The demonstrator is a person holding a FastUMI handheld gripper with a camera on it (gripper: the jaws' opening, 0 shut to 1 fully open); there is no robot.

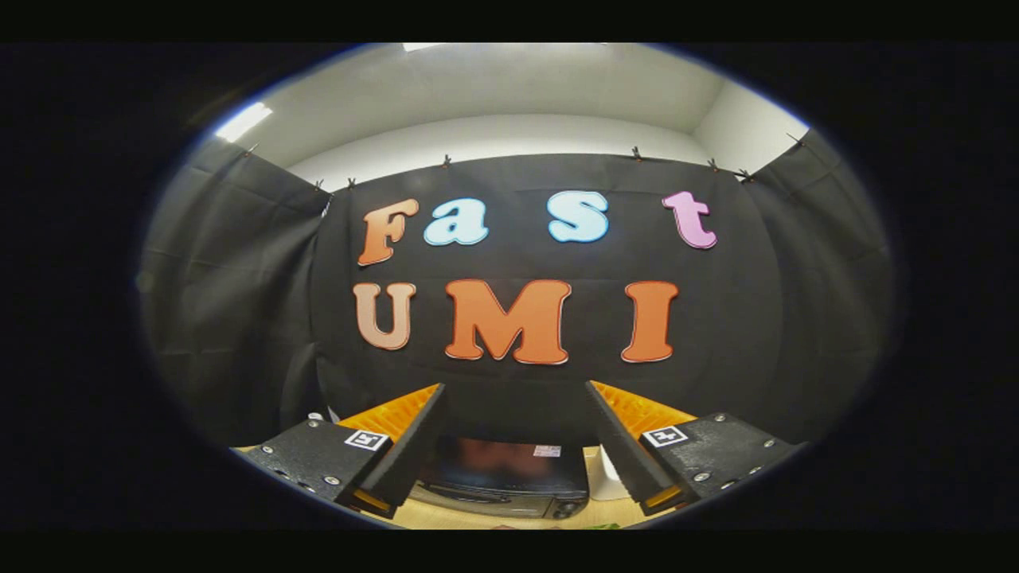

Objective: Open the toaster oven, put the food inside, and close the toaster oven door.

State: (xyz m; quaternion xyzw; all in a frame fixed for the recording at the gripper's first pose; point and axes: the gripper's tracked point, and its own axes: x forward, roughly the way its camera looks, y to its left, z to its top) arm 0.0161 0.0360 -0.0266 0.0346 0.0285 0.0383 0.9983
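Gripper (516, 394) held high, aimed at the booth's black cloth wall (239, 318). Fingers (414, 434) spread wide apart, nothing between the pads, nothing touched. Orange ribbed faces on the outer sides of both fingers; black foam pads facing inward. Square black-and-white marker tags (367, 439) on each finger block, one per side; pattern too small to make out.

Toaster oven (505, 477) low down, seen in the gap between the fingers and well beyond the tips. Black body, dark top with a reddish reflection. Small white sticker (547, 451) on the top near the right rear; print blurred, not legible. Round knob (567, 508) at the front right corner. Door state not clear from this angle.

Oven standing on a pale wooden tabletop (446, 517). White object (609, 469) just right of the oven, partly hidden behind the right finger; cannot tell what. Sliver of green (607, 525) on the table at the near edge, unidentifiable.

White walls and ceiling (509, 87) above the cloth; cloth clipped along its top edge.
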